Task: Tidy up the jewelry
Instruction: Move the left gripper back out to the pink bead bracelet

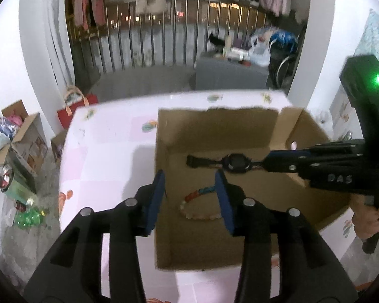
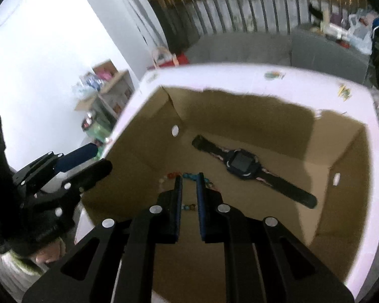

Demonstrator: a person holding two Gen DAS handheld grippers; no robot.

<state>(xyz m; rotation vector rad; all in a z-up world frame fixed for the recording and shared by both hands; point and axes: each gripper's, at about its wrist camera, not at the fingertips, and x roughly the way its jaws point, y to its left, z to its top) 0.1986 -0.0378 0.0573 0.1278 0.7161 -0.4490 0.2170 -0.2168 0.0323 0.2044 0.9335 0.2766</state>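
1. Your one cardboard box [image 1: 240, 131] sits open on the pink patterned tabletop [image 1: 108, 156]; it holds two pieces of jewelry, both lying flat on its floor and apart from each other.
2. Count them: one black watch [image 2: 243, 164] and one beaded bracelet [image 1: 197, 207].
3. The watch has a dark, roughly square face in a black case; its strap is stretched out straight, with a pinkish pattern near the case; it lies toward the far side of the box.
4. The bracelet is a loop of small beads, red and blue on one stretch and pale on the rest; it lies nearer you than the watch, partly hidden behind your fingers in both views.
5. Your left gripper [image 1: 189, 197] hangs over the near left wall of the box with its blue pads well apart and nothing between them.
6. Your right gripper [image 2: 189, 197] points down into the box; its pads stand a narrow gap apart, gripping nothing; the bracelet shows on the floor beyond that gap.
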